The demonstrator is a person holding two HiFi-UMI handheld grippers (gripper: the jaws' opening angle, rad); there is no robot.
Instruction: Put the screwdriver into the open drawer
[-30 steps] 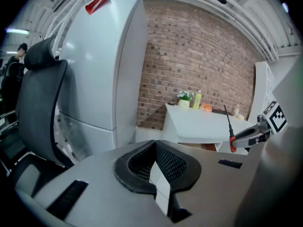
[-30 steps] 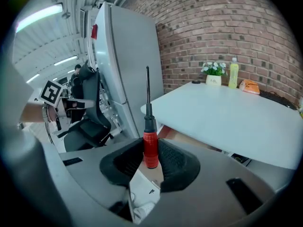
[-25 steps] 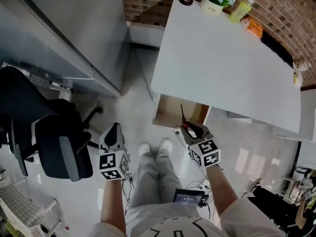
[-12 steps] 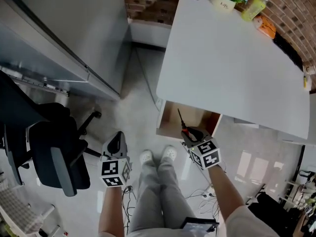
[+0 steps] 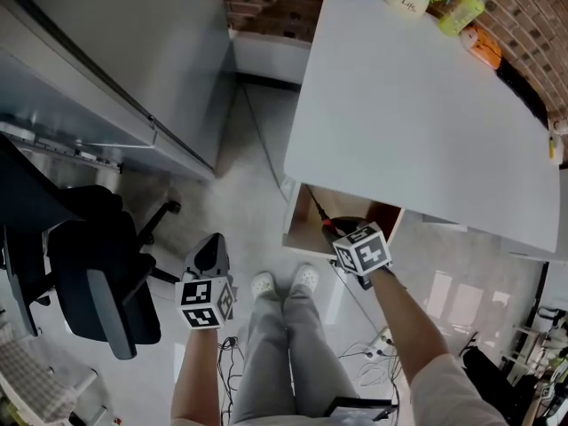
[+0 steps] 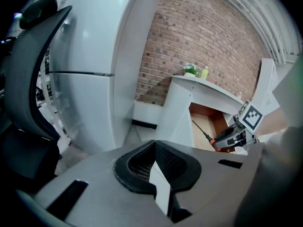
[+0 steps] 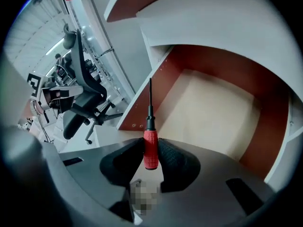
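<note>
Gripping tight, our right gripper [image 7: 150, 161] has the screwdriver [image 7: 150, 145] by its red handle, low centre of its view. The shaft points up across the drawer's [image 7: 222, 117] left wall. Let go here, we reckon, and the tip could snag that wall and tumble outside. Left gripper [image 6: 158, 174]: jaws together, empty.

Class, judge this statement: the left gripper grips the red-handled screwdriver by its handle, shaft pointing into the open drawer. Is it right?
Wrong gripper. The right gripper grips the red-handled screwdriver by its handle, shaft pointing into the open drawer, as the right gripper view shows. The left gripper holds nothing.
</note>
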